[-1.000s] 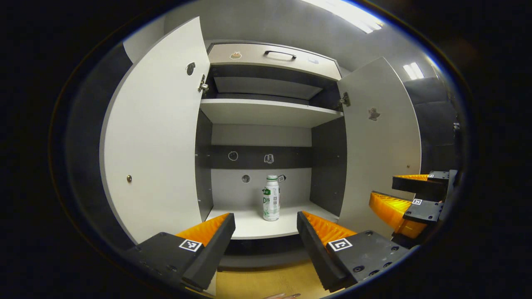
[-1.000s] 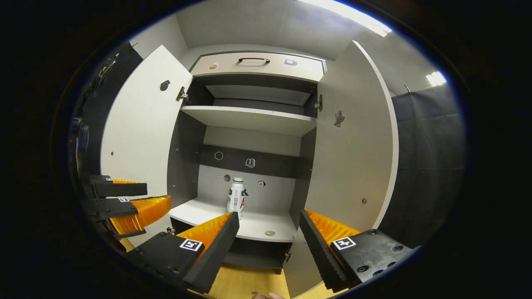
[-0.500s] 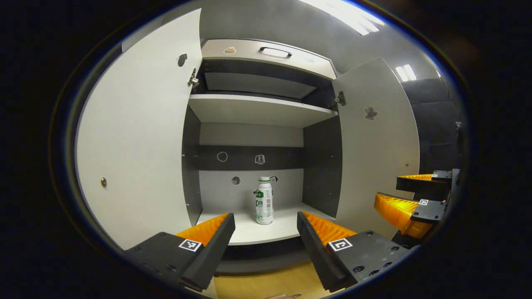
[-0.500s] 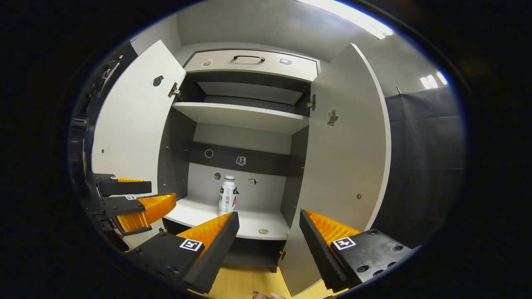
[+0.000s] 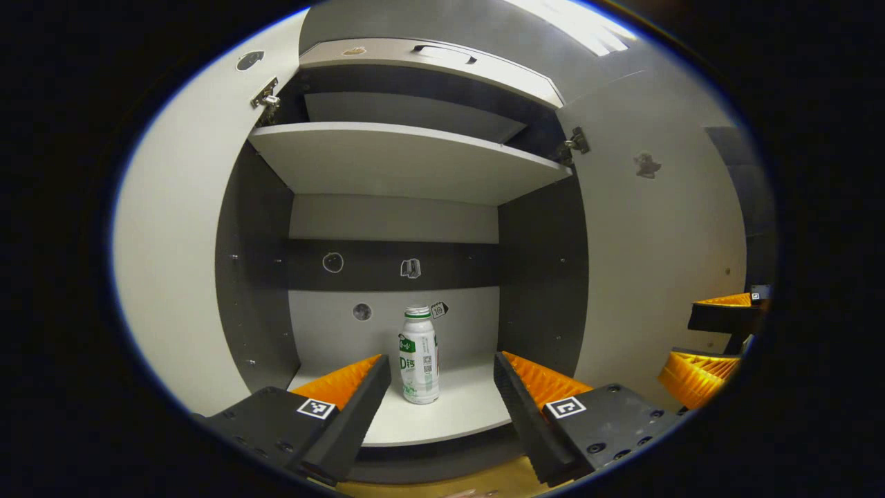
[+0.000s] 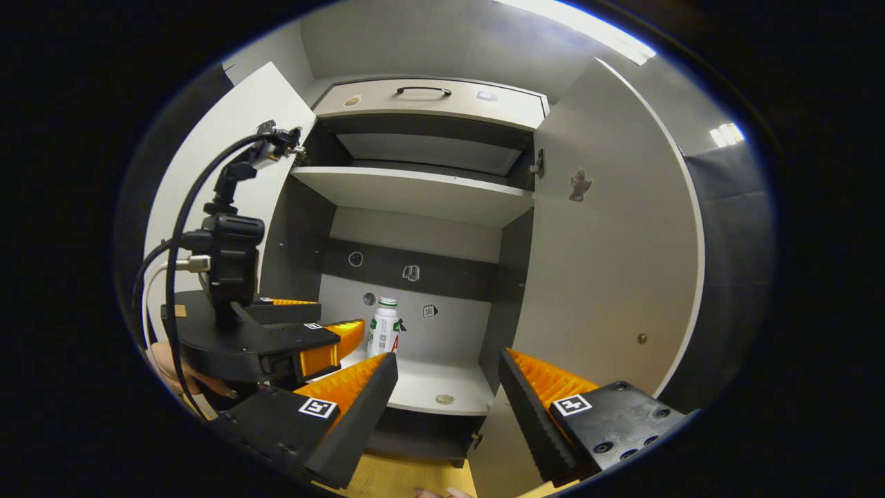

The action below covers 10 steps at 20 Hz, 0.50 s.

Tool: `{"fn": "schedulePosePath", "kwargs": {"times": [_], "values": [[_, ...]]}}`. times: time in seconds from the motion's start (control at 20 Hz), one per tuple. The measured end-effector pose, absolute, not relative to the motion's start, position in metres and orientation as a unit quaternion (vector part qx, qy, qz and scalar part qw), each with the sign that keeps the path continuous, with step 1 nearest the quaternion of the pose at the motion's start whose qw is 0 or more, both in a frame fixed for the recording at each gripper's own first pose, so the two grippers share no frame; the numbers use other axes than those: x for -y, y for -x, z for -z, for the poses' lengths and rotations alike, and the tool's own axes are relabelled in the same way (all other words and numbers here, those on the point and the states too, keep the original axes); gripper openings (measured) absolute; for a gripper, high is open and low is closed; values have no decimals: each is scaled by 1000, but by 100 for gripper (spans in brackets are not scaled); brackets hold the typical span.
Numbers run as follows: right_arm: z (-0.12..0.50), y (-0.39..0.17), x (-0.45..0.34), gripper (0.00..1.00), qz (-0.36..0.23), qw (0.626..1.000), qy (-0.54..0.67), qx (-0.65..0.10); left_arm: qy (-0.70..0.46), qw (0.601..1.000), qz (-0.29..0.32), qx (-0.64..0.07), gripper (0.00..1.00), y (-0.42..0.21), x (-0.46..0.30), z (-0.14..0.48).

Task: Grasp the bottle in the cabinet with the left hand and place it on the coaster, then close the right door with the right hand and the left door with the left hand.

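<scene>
Left gripper view, L to R: left door (image 5: 173, 277) swung open, then left gripper (image 5: 437, 404), jaws spread wide w/ nothing between, bottle (image 5: 419, 355) upright on lower shelf (image 5: 463, 415) straight ahead, a bit left of the gap's centre, long axis vertical. Right door (image 5: 664, 263) open. Right gripper (image 6: 446, 408) jaws also apart, empty, farther back; left one nearer the bottle. Coaster looks like the small disc (image 6: 444, 399) at shelf front.

— What is on the bottom shelf (image 5: 456, 415)?
— A white bottle (image 5: 419, 355) with a green cap — it stands up straight, near the back wall.
— Anything else?
— A small round coaster (image 6: 444, 399), flat, near the front edge.
</scene>
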State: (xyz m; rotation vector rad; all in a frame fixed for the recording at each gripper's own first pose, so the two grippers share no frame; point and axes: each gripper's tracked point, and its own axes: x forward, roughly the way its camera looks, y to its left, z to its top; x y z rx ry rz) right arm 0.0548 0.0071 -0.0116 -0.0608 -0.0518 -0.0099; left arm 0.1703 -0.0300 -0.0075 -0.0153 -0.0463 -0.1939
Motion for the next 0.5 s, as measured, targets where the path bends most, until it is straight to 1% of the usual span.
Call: {"fn": "schedulePosePath", "kwargs": {"times": [0.2, 0.5], "values": [[26, -87, 0, 97, -16, 999, 30, 18, -3, 997, 80, 12, 95, -225, 31, 24], [44, -125, -8, 97, -54, 998, 34, 10, -3, 998, 62, 3, 94, -278, 26, 42]]}}
